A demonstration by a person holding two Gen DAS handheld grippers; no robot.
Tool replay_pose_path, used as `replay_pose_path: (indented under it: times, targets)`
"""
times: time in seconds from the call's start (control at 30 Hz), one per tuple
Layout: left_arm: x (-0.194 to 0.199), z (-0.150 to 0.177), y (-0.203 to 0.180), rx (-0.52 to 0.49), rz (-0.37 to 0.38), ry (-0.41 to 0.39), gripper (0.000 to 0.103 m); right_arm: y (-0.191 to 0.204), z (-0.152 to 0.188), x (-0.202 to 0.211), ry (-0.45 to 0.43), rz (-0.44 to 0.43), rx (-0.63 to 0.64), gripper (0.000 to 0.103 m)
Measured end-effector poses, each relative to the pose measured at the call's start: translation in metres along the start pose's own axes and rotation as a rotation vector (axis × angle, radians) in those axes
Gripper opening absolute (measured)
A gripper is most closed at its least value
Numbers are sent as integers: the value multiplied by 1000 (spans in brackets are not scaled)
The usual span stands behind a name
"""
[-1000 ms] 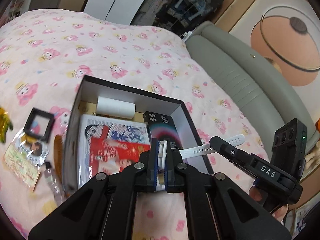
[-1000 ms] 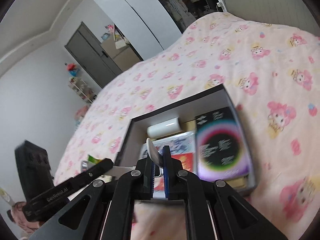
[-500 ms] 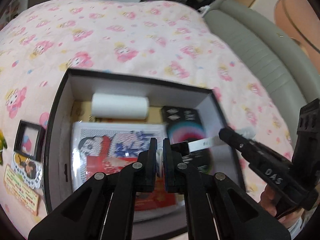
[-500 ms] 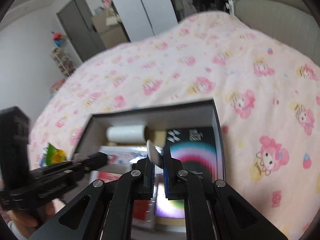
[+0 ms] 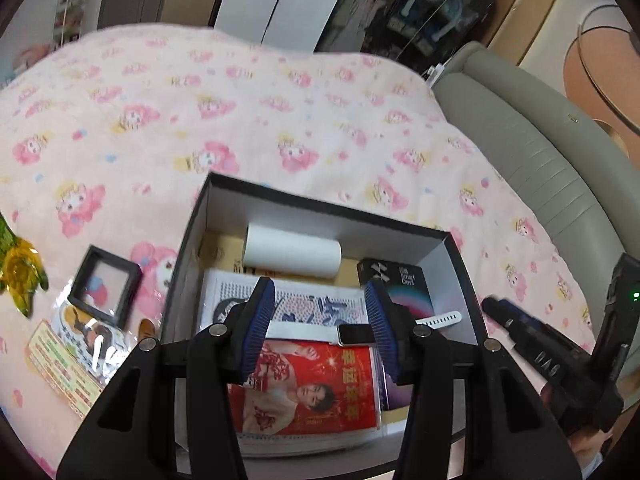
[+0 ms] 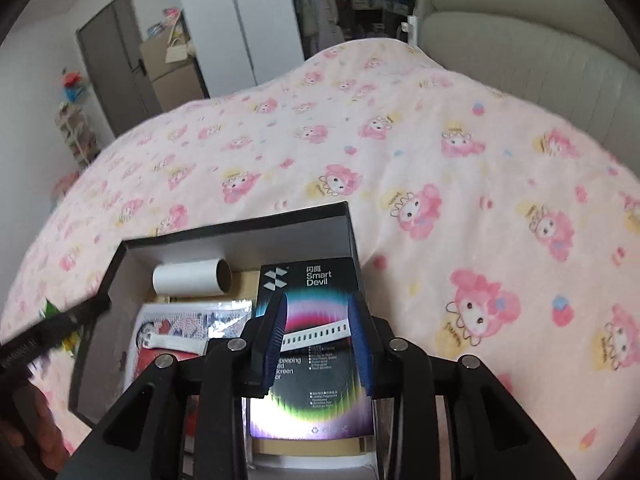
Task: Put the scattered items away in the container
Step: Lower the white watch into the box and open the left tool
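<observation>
Both grippers, left gripper and right gripper, spread wide and empty above the black box, white watch lying across magazine, paper roll at far wall, Smart Devil package on right

Right gripper sits low at six o'clock, jaws spread wide with nothing between the blue pads. Under them lies the black box, open on the bed with its pink cartoon blanket. Inside, a white watch strap rests across the Smart Devil package, which leans against the box's three o'clock wall. At eleven o'clock in the box, a white paper roll lies on its side. Below it, a clear-wrapped printed sheet. At nine o'clock the left gripper shows, blurred, at the box's edge. Grey headboard at one o'clock.
</observation>
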State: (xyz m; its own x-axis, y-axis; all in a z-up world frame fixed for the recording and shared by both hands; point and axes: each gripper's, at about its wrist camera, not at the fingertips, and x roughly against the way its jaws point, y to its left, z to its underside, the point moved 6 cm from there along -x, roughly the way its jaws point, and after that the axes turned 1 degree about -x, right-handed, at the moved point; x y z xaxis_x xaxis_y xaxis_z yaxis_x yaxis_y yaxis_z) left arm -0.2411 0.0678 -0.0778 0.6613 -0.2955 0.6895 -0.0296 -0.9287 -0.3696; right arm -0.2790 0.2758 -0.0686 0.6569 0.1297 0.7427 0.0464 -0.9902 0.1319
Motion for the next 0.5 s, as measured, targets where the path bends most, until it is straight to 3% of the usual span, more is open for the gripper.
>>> replay_pose_path:
  times: [0.2, 0.33, 0.43, 0.5]
  targets:
    - [-21, 19, -10, -69, 26, 134, 46, 14, 26, -18, 110, 2, 33, 28]
    - [14, 16, -17, -70, 117, 47, 50, 18, 34, -17, 149, 12, 38, 28]
    - [47, 15, -24, -124, 97, -17, 51, 25, 23, 11, 82, 8, 47, 29]
    - [63, 18, -29, -161, 86, -34, 54, 31, 17, 31, 29, 7, 45, 36]
